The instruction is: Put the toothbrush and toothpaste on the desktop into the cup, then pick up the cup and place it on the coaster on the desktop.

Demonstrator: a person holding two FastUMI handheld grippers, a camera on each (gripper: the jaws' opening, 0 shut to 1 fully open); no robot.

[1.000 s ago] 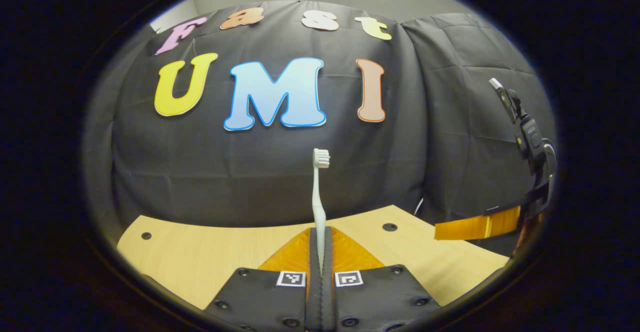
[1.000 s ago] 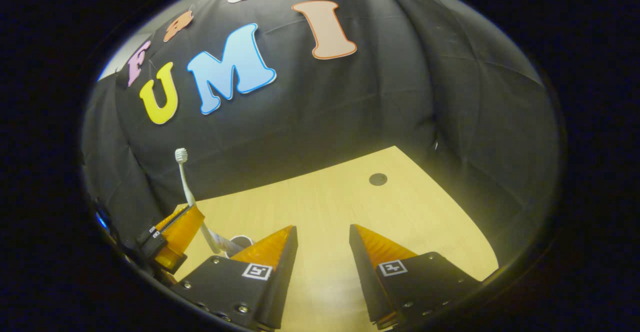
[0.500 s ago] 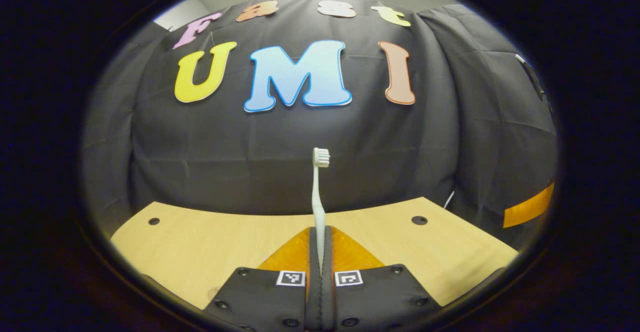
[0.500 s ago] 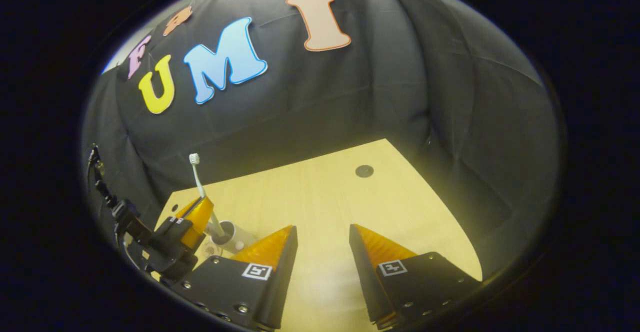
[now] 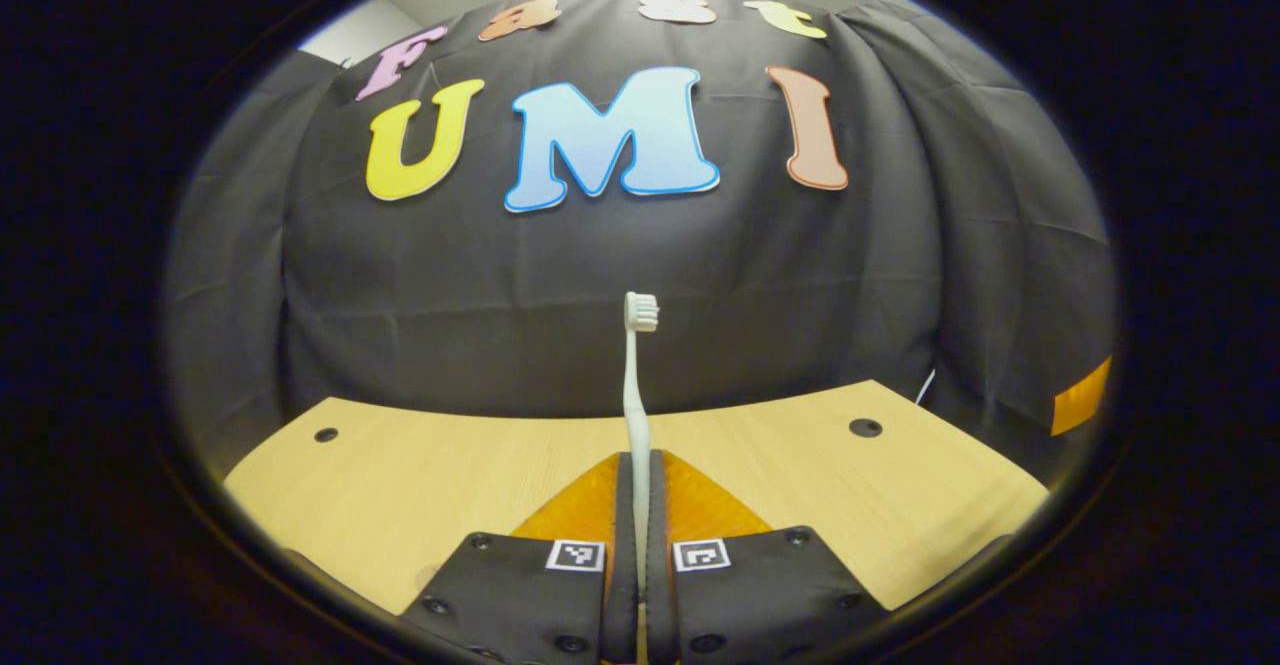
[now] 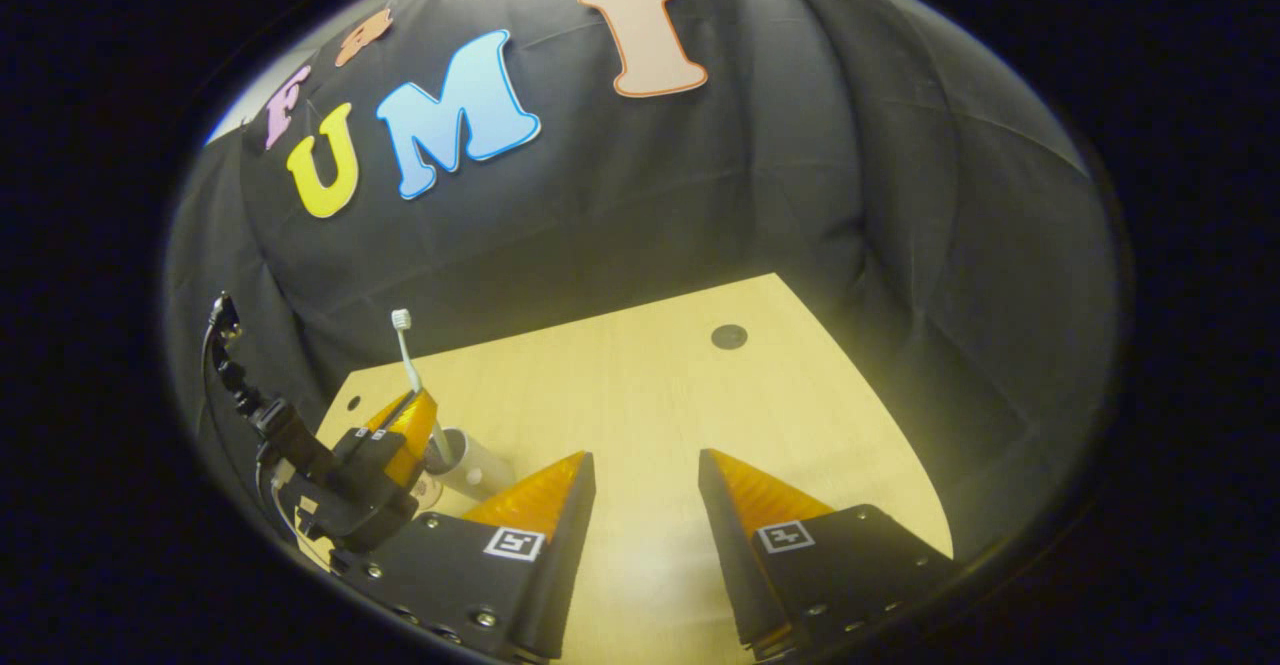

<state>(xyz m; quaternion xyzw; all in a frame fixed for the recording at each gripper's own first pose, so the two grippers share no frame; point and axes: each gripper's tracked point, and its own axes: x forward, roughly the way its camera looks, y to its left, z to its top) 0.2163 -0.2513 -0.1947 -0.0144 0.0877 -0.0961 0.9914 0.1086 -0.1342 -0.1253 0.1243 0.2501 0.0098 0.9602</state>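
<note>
In the left gripper view, the left tongs [image 5: 637, 475] at bottom centre are clamped on the handle of the toothbrush [image 5: 634, 385], both fingers pressing its sides. The brush stands upright up the middle of the frame, its bristled head at the top against the black cloth wall [image 5: 420, 275]. The pale wooden surface [image 5: 400, 485] spreads across the lower part of the frame, with a dark round hole near its left edge and another near its right. In the right gripper view, the right tongs [image 6: 645, 470] at the bottom stand wide apart, holding nothing, with bare surface between the fingers. At lower left of that view the left tongs grip the toothbrush directly over the white cup [image 6: 478, 465], which stands on the surface; the lower end of the brush reaches the cup's mouth, though whether it is inside cannot be told.
</note>
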